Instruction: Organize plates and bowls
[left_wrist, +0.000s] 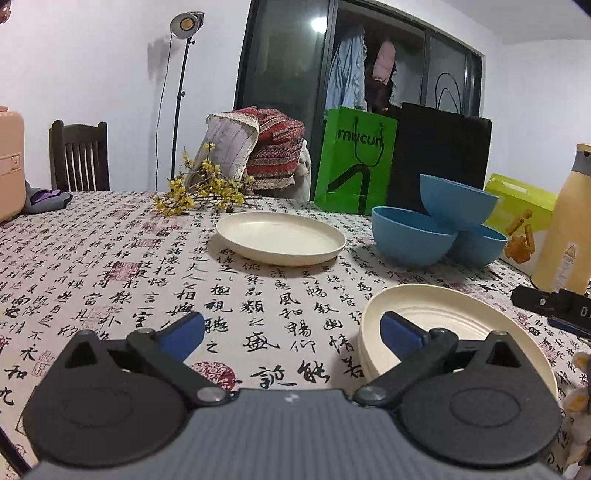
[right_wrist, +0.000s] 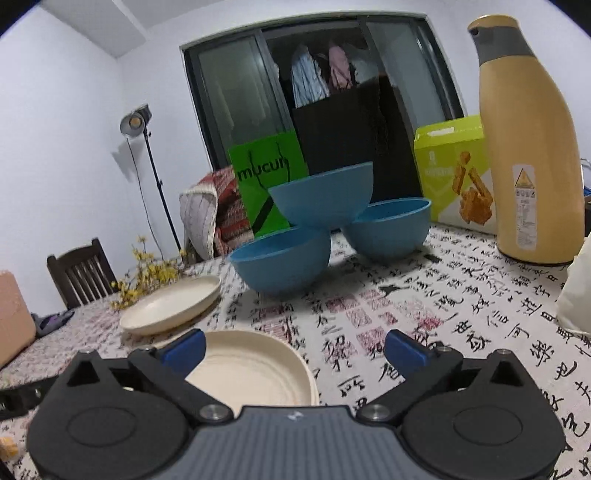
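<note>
Three blue bowls stand at the far right of the table: two on the cloth (left_wrist: 410, 238) (left_wrist: 480, 245) and a third (left_wrist: 458, 201) tilted on top of their rims. A cream plate (left_wrist: 280, 238) lies alone at mid-table. A second cream plate (left_wrist: 458, 325) lies close in, just behind the right finger of my left gripper (left_wrist: 291, 325), which is open and empty over bare cloth. In the right wrist view the bowls (right_wrist: 280, 262) are ahead, and the near plate (right_wrist: 251, 369) sits by the left finger of my open, empty right gripper (right_wrist: 295, 345).
A tall yellow flask (right_wrist: 524, 147) and a green box (right_wrist: 454, 173) stand at the right. A green bag (left_wrist: 354, 162) and a black bag (left_wrist: 439, 155) line the far edge behind the bowls. Yellow flowers (left_wrist: 199, 192) lie at the back, a chair (left_wrist: 79, 155) beyond.
</note>
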